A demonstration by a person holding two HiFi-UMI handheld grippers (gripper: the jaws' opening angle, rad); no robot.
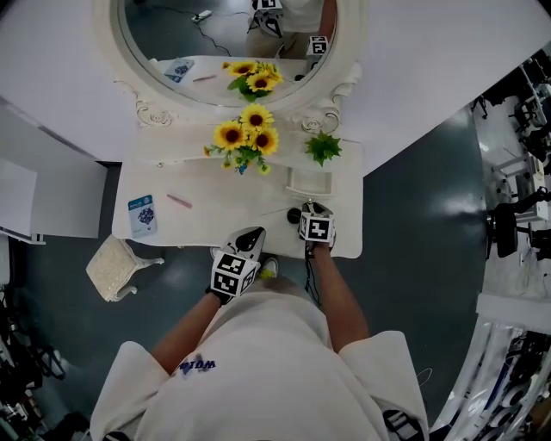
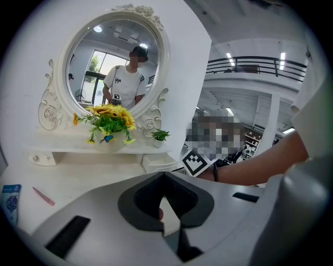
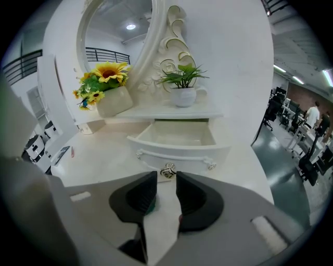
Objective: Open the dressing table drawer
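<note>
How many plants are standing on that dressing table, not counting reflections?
2. A sunflower bouquet stands mid-shelf below the mirror; a small green potted plant stands to its right, above the open drawer. None looks hidden.

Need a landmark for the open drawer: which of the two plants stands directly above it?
The small green potted plant, on the shelf right over the open drawer; the sunflowers sit further left.

No word reads clearly here. Blue lettering on the shirt point(image 1: 196, 365) is blurred, the blue packet point(image 1: 142, 214) at left has print too small, and the square markers point(image 1: 317, 229) show patterns only.
</note>
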